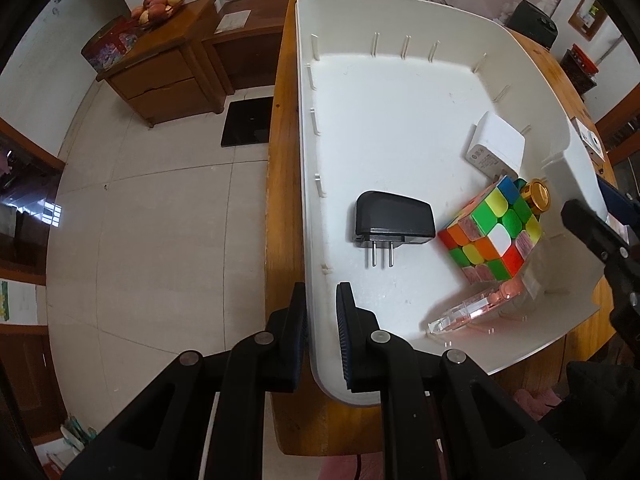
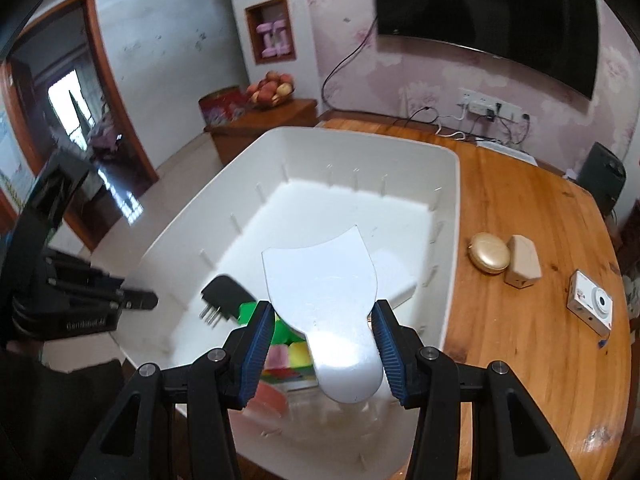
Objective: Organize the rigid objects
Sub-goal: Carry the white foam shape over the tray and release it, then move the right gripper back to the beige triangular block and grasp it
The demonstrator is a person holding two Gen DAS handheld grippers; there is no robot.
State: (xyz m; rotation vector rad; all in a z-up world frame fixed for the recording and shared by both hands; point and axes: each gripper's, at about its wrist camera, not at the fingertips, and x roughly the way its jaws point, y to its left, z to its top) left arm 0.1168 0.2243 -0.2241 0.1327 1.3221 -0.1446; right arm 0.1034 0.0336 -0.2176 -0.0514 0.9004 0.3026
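L gripper [image 1: 322, 334] is clamped on the near-left rim of the white bin [image 1: 304, 128], one pad inside the wall, one outside. The bin sits at the table [image 2: 520, 264] edge, floor dropping off just beyond. R gripper [image 2: 325, 346] holds a white divider panel [image 2: 324, 288] between its blue pads, tilted over the bin's near end. Far half of the bin floor is bare, lots of room. In the near half: black plug adapter [image 1: 394, 220], puzzle cube [image 1: 490, 236], white charger [image 1: 496, 146] w/ red print too small to read. Gold compact [image 2: 490, 258], beige box [image 2: 522, 260] and white camera [image 2: 590, 306] sit out on the table. "Gen..." lettering on L tool, blurred.
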